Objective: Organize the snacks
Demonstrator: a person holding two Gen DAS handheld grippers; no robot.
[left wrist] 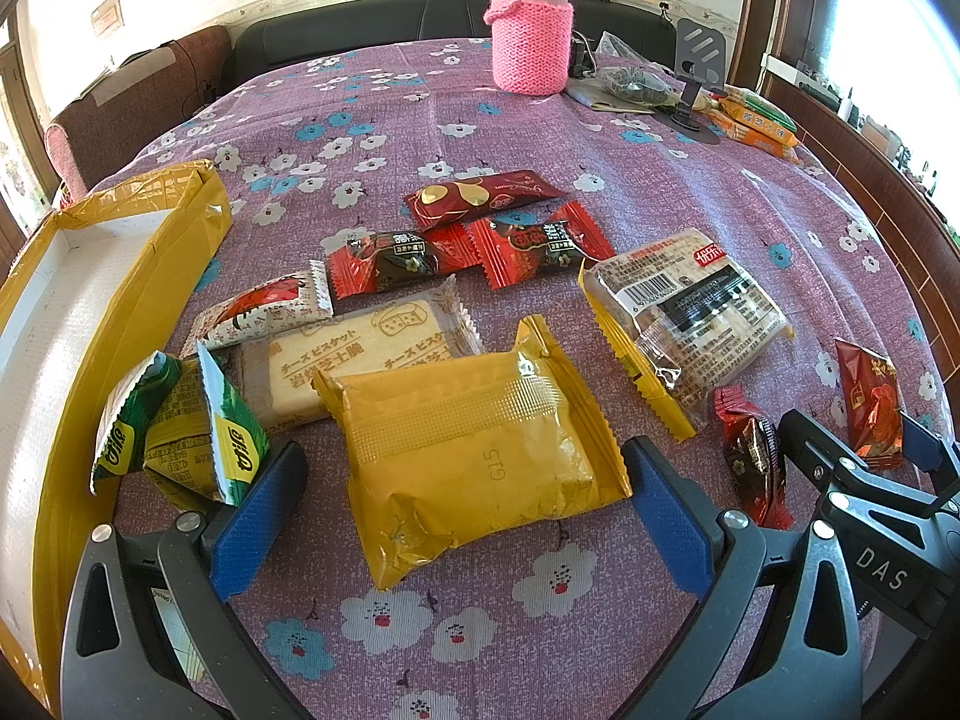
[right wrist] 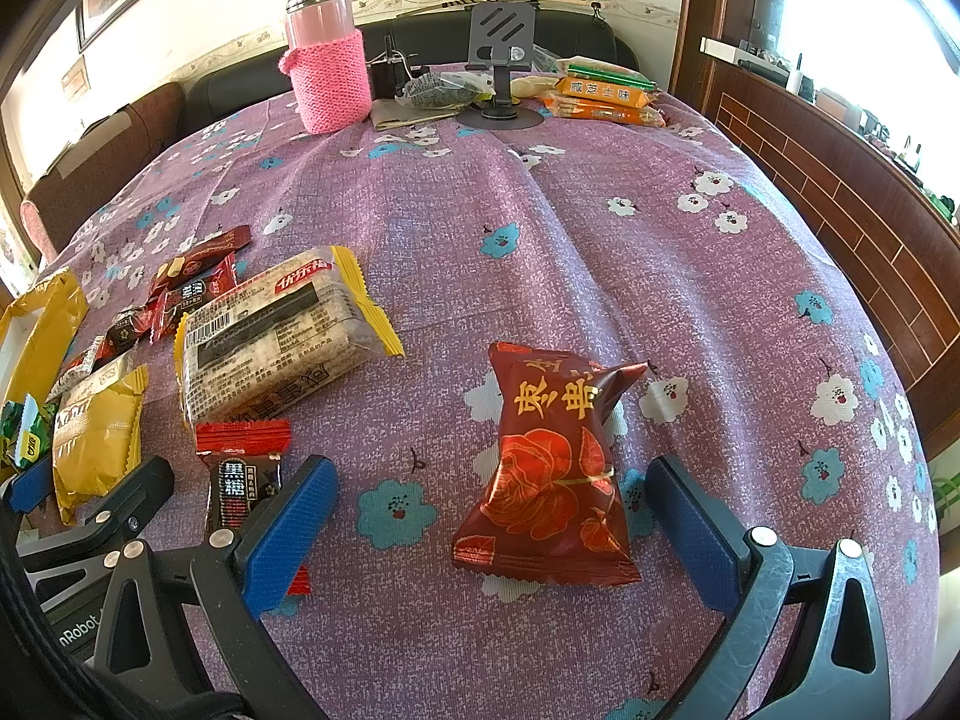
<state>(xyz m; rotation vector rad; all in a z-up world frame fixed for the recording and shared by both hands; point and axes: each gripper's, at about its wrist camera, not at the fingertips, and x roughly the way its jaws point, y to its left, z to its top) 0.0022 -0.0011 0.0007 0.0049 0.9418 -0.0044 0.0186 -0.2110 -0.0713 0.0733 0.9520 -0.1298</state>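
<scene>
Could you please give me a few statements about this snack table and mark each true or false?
1. Both tools, left and right, are open. True.
2. The left tool brackets a yellow packet. True.
3. The box already holds several snacks. False: the part in view shows none.
4. The pink bottle lies on its side. False: it stands upright.
5. The red packet between the right tool's fingers rests on the tablecloth. True.
</scene>
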